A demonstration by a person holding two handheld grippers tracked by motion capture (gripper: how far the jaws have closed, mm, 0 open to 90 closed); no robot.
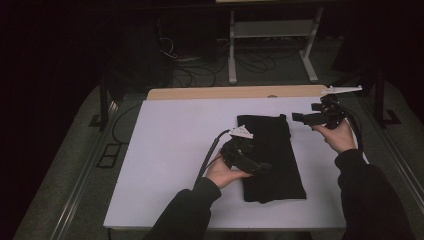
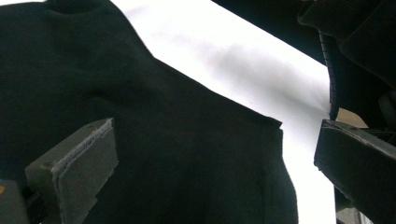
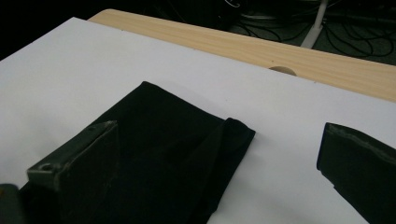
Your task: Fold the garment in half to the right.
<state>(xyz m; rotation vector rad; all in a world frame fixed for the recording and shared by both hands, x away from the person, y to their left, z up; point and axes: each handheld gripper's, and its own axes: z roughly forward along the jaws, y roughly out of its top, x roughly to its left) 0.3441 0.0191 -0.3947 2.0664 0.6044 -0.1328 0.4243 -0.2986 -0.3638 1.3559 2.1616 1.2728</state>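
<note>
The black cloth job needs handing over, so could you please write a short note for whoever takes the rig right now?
Left gripper: open, holding nothing, above the near part of the folded black fabric cloth.
Right gripper: open, holding nothing, raised beside the cloth's far right corner.
Cloth: flat on the white table sheet, right of centre, a narrow oblong with a folded edge at the far end.
Done: cloth looks folded lengthwise and released.
Left: probably another fold or a tidy-up; I cannot tell which.

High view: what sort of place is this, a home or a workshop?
Most likely a lab or recording room, not a home: a white board laid on a wooden table, loose cables on the floor, and a metal frame stand behind, in dim light.
</note>
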